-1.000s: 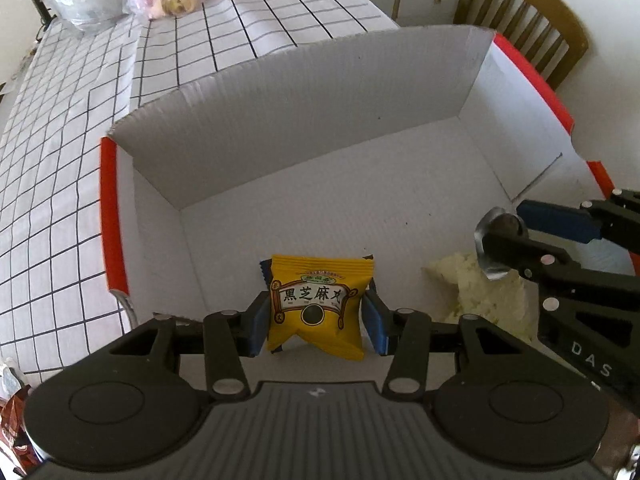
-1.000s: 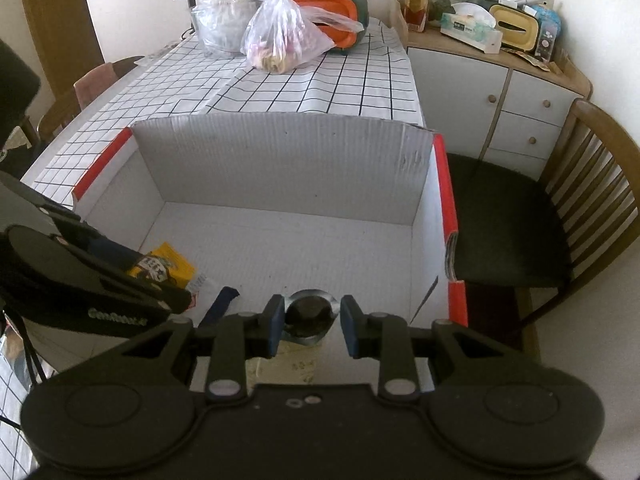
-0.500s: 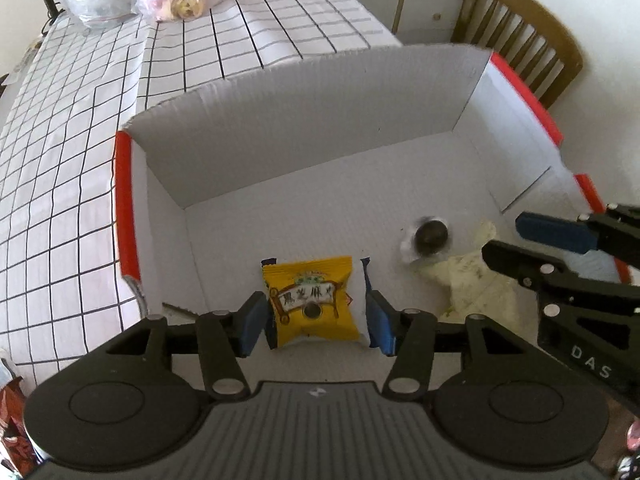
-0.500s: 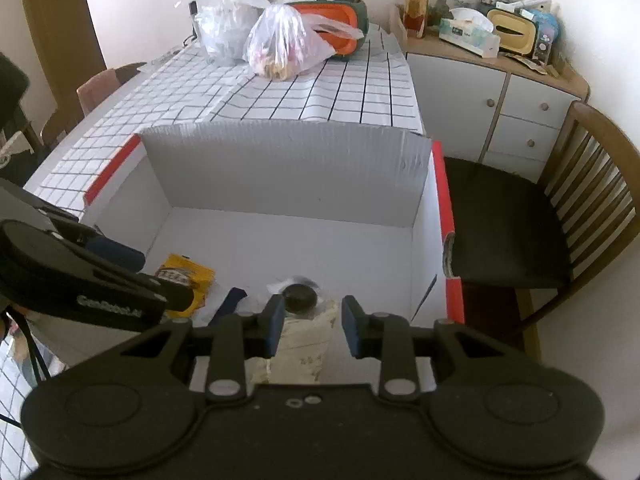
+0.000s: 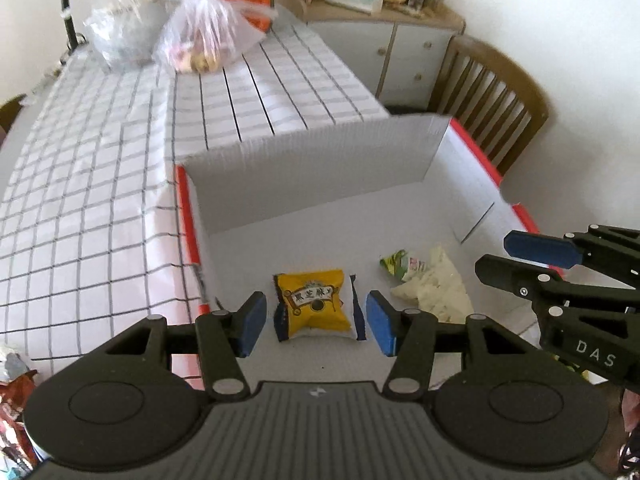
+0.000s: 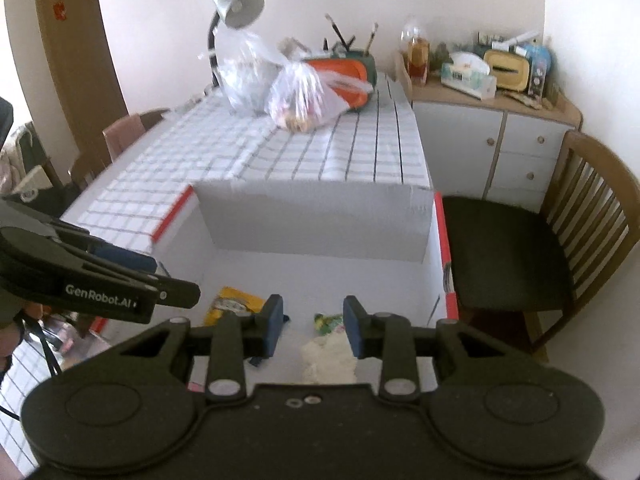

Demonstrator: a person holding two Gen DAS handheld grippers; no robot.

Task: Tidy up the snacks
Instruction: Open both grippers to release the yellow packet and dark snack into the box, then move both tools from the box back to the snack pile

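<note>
While both cameras look down into the white cardboard box (image 5: pixel 320 184) with red-edged flaps, each gives its own share of the scene. Seen from the left wrist, the left gripper (image 5: pixel 314 322) hangs above the box floor with its blue pads spread apart and nothing between them; the yellow snack packet (image 5: pixel 312 304) lies flat on the floor below the gap, touching neither pad, near the box's left wall. Beside it, toward the box's right wall, lie a pale crumpled wrapper (image 5: pixel 434 290) and a small green-and-white packet (image 5: pixel 400 264) against its far end. This view also catches the right gripper (image 5: pixel 524 256) from the side over the box's right part. The right wrist view shows that gripper (image 6: pixel 313 330) from behind: its jaws are opening, a modest gap between the pads, nothing gripped, the pale wrapper (image 6: pixel 328 356) on the floor beneath. Only here do the desk lamp (image 6: pixel 236 8) beyond the box, the seat of the wooden chair (image 6: pixel 520 248) right of the box, and the left gripper's (image 6: pixel 132 268) lettered finger appear. Plastic bags (image 6: pixel 304 96) sit on the checked tablecloth (image 6: pixel 280 148) behind the box.
</note>
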